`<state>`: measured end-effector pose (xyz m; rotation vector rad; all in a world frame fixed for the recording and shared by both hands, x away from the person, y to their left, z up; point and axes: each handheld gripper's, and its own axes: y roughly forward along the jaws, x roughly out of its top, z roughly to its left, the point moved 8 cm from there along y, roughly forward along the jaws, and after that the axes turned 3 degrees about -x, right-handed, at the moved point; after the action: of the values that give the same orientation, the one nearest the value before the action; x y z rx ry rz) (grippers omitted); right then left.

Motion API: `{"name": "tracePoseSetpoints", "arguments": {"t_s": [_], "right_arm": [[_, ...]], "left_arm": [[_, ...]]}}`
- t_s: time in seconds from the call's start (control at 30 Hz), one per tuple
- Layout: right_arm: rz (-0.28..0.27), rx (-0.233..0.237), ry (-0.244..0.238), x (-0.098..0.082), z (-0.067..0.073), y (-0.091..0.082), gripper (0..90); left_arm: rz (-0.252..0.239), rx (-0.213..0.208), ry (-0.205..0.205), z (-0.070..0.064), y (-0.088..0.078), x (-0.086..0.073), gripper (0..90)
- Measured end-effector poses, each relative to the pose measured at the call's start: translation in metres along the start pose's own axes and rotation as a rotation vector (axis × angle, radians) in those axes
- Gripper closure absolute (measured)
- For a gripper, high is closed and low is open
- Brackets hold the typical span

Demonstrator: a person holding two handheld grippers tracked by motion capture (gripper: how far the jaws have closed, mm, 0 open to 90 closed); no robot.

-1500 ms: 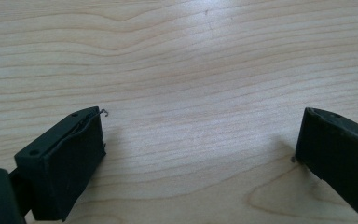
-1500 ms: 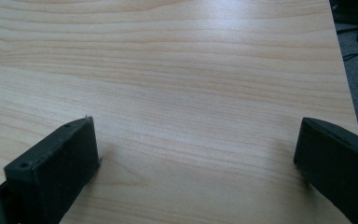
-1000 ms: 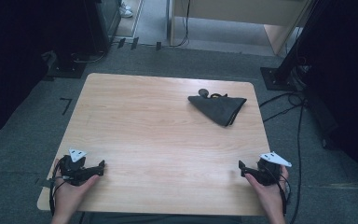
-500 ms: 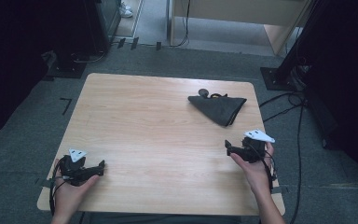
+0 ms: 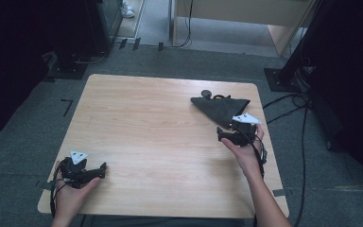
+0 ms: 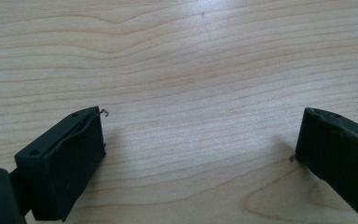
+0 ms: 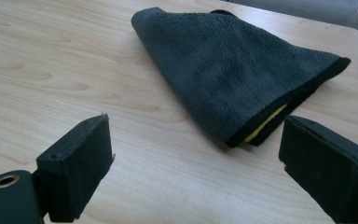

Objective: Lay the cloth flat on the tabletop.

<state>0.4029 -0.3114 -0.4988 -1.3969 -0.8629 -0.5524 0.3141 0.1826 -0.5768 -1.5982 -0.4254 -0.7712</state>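
A dark grey folded cloth (image 5: pixel 221 109) lies at the far right of the wooden table (image 5: pixel 160 142), roughly triangular. In the right gripper view the cloth (image 7: pixel 233 70) has a black hem with a yellow layer peeking out at its near corner. My right gripper (image 5: pixel 223 135) hovers just in front of that corner, open, and in its own view the right gripper (image 7: pixel 196 163) holds nothing between its jaws. My left gripper (image 5: pixel 99 169) rests near the front left corner, open, and its own view puts the left gripper (image 6: pixel 200 154) over bare wood.
A small dark round object (image 5: pixel 206 94) sits just behind the cloth. Cables (image 5: pixel 288 111) trail on the grey floor right of the table. Dark stands (image 5: pixel 75 42) and a wooden desk (image 5: pixel 246 14) lie beyond the far edge.
My right gripper has moved from the front right corner forward and left, up to the cloth's near corner. The left gripper has stayed where it was.
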Motion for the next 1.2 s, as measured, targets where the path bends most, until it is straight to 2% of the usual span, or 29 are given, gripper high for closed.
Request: {"name": "tracePoseSetpoints", "arguments": {"t_s": [0.1,0.2,0.4,0.47,0.5,0.53,0.57,0.67,0.73,0.8,0.9,0.93,0.97,1.0,1.07,1.2], "right_arm": [[0.002,-0.002,-0.004,0.004,0.000,0.006,9.0],[0.001,-0.017,0.007,0.009,-0.003,0.018,13.9],[0.022,-0.027,0.030,0.009,-0.011,0.037,15.4],[0.028,-0.031,0.050,0.008,-0.016,0.050,20.0],[0.028,-0.031,0.050,0.008,-0.016,0.050,20.0],[0.033,-0.027,0.069,0.007,-0.017,0.058,24.1],[0.033,-0.027,0.069,0.007,-0.017,0.058,24.1],[0.050,-0.049,0.045,0.006,-0.014,0.073,29.4],[0.064,-0.069,0.053,0.005,-0.015,0.080,30.7],[0.083,-0.085,0.073,0.002,-0.017,0.088,41.9],[0.086,-0.119,0.055,-0.001,-0.021,0.094,65.8],[0.086,-0.118,0.056,-0.002,-0.022,0.094,72.7],[0.086,-0.118,0.056,-0.002,-0.022,0.094,72.7],[0.073,-0.094,0.081,0.000,-0.022,0.092,83.0],[0.069,-0.084,0.080,0.002,-0.021,0.090,84.6],[0.025,-0.012,0.053,0.008,-0.004,0.074,86.2]], "left_arm": [[0.000,0.000,0.001,0.000,0.000,0.000,0.8],[0.000,-0.002,0.000,0.000,0.000,0.000,0.7],[0.000,-0.002,0.001,-0.001,0.000,0.000,0.8],[0.000,-0.002,0.001,-0.001,0.000,0.000,0.8],[0.000,-0.002,0.001,-0.001,0.000,0.000,0.8],[0.000,-0.002,0.001,-0.001,0.000,0.000,0.8],[0.000,-0.002,0.001,-0.001,0.000,0.000,0.8],[0.000,-0.002,0.001,-0.001,0.000,0.000,0.8],[0.000,0.000,-0.001,-0.001,0.000,0.000,0.8],[-0.001,0.000,-0.003,-0.001,0.000,0.000,0.8],[-0.001,0.000,-0.003,-0.001,0.000,0.000,0.8],[0.000,0.000,-0.002,-0.001,0.000,0.000,0.8],[0.000,0.000,-0.002,-0.001,0.000,0.000,0.8],[-0.001,0.000,-0.003,-0.001,0.000,0.000,0.8],[0.000,0.004,-0.006,-0.001,0.000,0.000,0.8],[0.009,0.001,0.002,-0.005,0.000,0.001,1.0]]}}
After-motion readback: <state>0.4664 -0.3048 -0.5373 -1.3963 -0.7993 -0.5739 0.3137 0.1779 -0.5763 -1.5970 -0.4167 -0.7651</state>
